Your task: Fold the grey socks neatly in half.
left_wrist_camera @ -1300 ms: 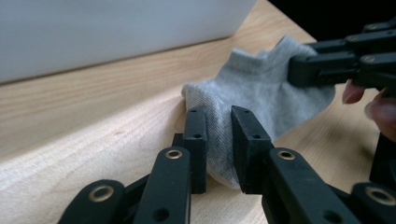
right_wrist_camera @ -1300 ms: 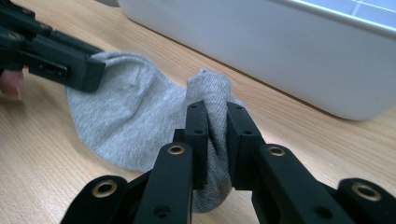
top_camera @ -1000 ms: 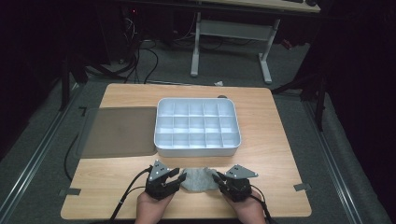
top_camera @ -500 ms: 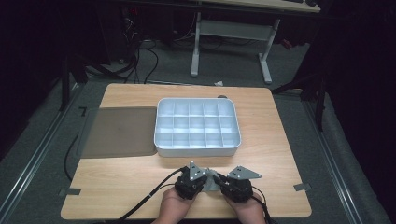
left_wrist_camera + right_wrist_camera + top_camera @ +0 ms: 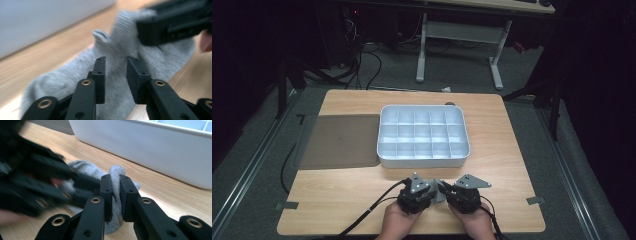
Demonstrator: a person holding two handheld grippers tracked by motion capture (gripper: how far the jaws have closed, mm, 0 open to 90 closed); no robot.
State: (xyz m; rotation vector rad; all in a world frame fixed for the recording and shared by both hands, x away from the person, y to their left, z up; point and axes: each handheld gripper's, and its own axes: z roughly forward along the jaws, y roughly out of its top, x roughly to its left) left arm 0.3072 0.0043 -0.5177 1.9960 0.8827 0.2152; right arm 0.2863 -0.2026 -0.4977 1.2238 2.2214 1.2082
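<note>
Wooden surface point(image 5: 342, 200) near the person holds a grey sock point(image 5: 117, 52) lying between both hands, the right gripper point(image 5: 115, 185) pinching its bunched end while the left gripper point(image 5: 115, 66), just reopened, straddles its middle loosely.

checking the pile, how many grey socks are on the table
1. The grey sock lies bunched at the table's near edge, between the left gripper and right gripper; more could be hidden beneath them.
</note>
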